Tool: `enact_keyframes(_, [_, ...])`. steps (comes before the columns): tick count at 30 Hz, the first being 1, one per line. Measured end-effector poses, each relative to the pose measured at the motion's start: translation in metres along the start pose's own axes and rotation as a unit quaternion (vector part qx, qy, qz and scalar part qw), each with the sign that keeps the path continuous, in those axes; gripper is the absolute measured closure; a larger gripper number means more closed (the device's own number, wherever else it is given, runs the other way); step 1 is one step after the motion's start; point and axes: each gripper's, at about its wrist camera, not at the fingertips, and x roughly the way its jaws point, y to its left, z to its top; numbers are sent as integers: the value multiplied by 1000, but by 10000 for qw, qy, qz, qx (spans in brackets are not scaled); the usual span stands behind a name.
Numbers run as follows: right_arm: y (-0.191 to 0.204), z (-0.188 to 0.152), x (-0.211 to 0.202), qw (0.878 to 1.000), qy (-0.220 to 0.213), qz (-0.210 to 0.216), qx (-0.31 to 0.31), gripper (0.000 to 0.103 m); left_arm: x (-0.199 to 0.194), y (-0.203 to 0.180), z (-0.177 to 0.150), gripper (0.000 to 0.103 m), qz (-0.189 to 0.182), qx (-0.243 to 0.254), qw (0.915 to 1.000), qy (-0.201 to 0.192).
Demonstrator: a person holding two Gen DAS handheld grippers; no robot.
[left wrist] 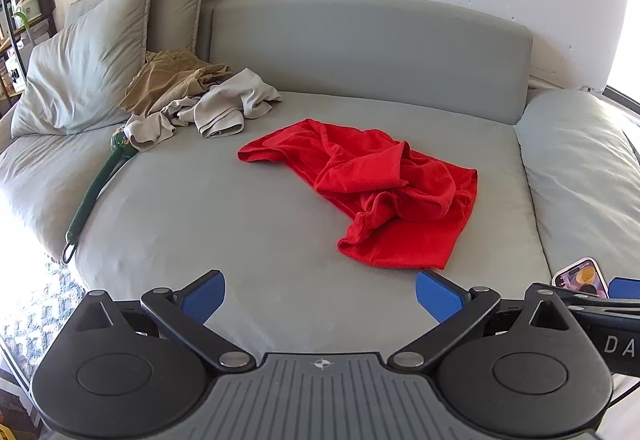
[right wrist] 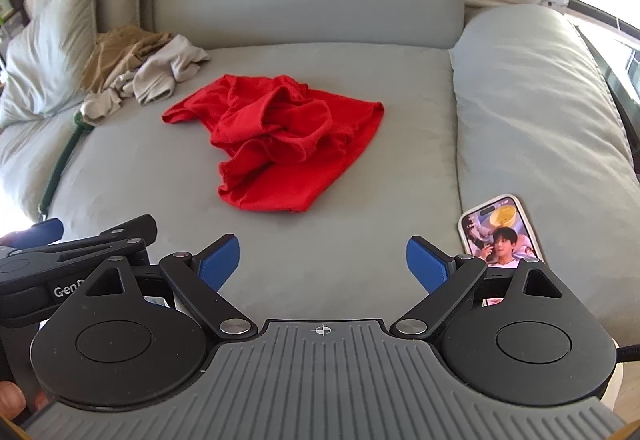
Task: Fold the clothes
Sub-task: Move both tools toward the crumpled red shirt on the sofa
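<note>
A crumpled red garment (left wrist: pixel 376 192) (right wrist: pixel 280 144) lies in the middle of the grey sofa seat (left wrist: pixel 224 224) (right wrist: pixel 136 168). At the back left a tan garment (left wrist: pixel 172 80) (right wrist: pixel 120 52) and a light grey garment (left wrist: pixel 224 104) (right wrist: pixel 160 74) lie heaped together. My left gripper (left wrist: pixel 320 298) is open near the seat's front edge, short of the red garment, with nothing between its blue pads. My right gripper (right wrist: pixel 323 260) is also open and empty, at the front of the seat. The left gripper's body (right wrist: pixel 76 252) shows at the left of the right wrist view.
A phone (right wrist: pixel 502 228) (left wrist: pixel 580 274) with a lit screen lies at the front right beside a big grey cushion (right wrist: pixel 532 100) (left wrist: pixel 580 168). Pillows (left wrist: pixel 84 64) lean at the back left. A green strap (left wrist: pixel 100 184) runs along the seat's left edge. A patterned rug (left wrist: pixel 36 304) lies below on the left.
</note>
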Motion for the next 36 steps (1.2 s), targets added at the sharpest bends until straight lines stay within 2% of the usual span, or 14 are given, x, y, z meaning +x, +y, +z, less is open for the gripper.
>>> enact_keyframes(36, [-2, -4, 16, 9999, 97, -22, 52, 12, 14, -3, -5, 2, 30, -2, 9999, 145])
